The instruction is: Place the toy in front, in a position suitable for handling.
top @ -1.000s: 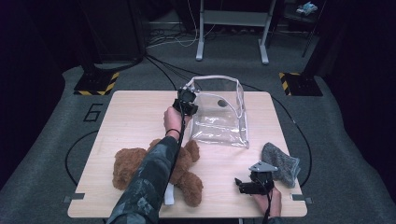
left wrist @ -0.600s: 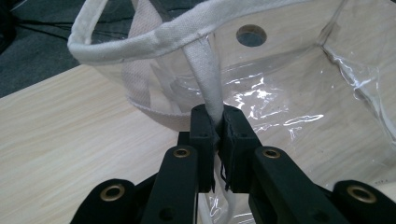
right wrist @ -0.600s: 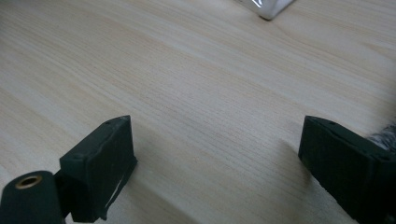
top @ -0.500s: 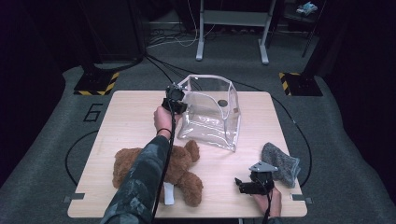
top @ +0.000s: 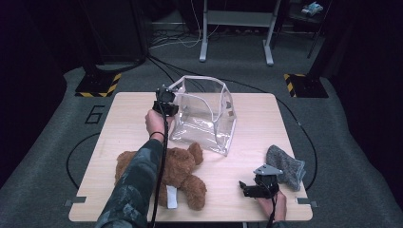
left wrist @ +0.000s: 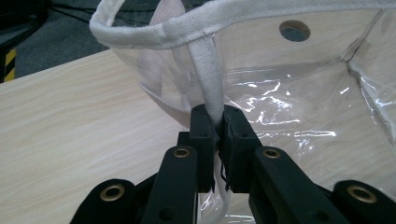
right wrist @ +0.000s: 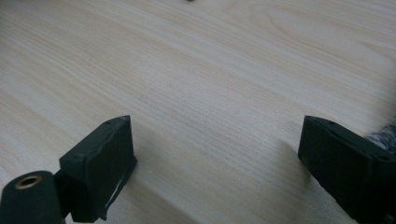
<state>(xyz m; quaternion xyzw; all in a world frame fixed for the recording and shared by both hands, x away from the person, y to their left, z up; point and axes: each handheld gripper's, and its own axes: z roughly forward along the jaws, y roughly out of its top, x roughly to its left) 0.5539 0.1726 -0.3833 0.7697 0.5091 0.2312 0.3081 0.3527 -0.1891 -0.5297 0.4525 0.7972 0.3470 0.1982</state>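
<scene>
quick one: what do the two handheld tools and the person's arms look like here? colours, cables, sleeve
Both tools are black with two blocky jaws. The left tool has brass-coloured rivets at its linkage joints, and a black cable trails back along the forearm. The right tool carries a grey three-cornered plate on top. The left arm wears a dark camouflage-patterned sleeve.

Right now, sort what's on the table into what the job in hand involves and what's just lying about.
In the job:
- clear bag, held by its white strap
- left gripper, shut on that strap

Lying about:
- brown teddy bear, near the front edge
- grey knit cloth, beside the open right gripper, which holds nothing
</scene>
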